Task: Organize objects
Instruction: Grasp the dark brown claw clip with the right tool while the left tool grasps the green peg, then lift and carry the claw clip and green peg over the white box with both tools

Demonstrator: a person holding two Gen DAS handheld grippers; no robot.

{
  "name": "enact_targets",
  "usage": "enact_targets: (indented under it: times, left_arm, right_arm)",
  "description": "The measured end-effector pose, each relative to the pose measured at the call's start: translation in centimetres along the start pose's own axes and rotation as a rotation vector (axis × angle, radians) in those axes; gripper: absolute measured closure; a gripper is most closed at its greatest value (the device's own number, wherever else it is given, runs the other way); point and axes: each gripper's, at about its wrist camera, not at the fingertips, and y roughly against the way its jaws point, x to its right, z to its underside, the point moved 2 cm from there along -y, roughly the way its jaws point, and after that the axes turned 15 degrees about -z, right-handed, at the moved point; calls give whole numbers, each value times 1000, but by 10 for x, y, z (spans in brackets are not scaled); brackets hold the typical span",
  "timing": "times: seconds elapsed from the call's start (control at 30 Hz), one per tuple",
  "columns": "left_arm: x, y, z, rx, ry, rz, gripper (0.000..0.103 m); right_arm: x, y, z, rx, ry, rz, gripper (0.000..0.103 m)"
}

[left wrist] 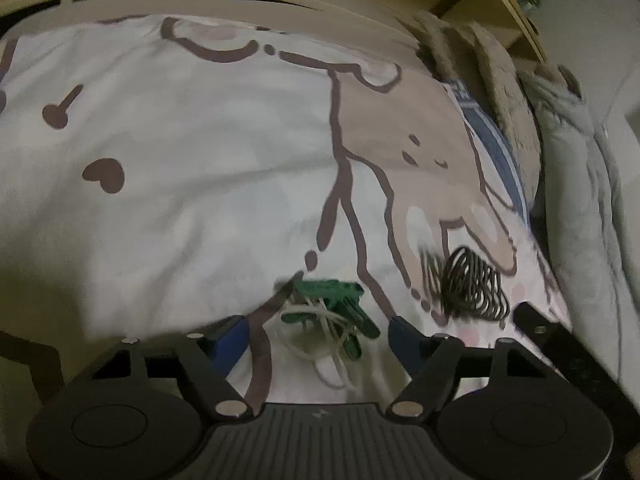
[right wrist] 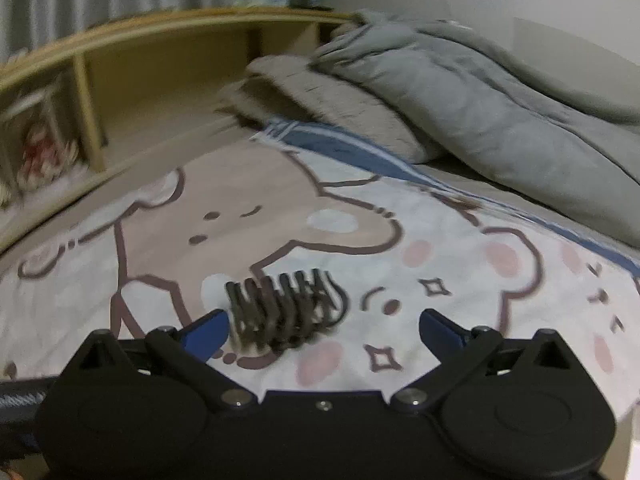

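Observation:
A green plastic clip bundle (left wrist: 332,308) tangled with white string lies on the cartoon-printed bedsheet (left wrist: 180,184). My left gripper (left wrist: 318,334) is open and straddles it, the blue fingertips (left wrist: 234,332) standing clear on both sides. To its right lies a dark ribbed hair claw (left wrist: 474,284). In the right wrist view the same dark hair claw (right wrist: 282,314) lies on the bedsheet (right wrist: 460,280). My right gripper (right wrist: 324,322) is open over it. Its left fingertip (right wrist: 210,328) is almost against the claw's end, and the other one is far off to the right.
A beige pillow (right wrist: 332,100) and a rumpled grey duvet (right wrist: 500,112) lie at the head and right side of the bed. A wooden shelf headboard (right wrist: 168,64) with small items runs along the back. A black part (left wrist: 538,322) juts in beside the claw.

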Motion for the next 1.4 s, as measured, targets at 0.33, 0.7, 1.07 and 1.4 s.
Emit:
enact_targets:
  times: [0.33,0.7,1.07,1.4]
  left_arm:
    - [-6,-10,-7,-42,58,39,48]
    - [-2,-12,-5,-43,7,51,79]
    - [6,0,3,-7,-63,136,95]
    - [13,13,15,-8,-134,216,100]
  right_arm:
    - [-29,-54,-9,-65,108,-25,34]
    - [3,-51,3,-56,38,157,91]
    - [9,12,16,7,-92,95,94]
    - [12,95,60,54,-338,-12,94]
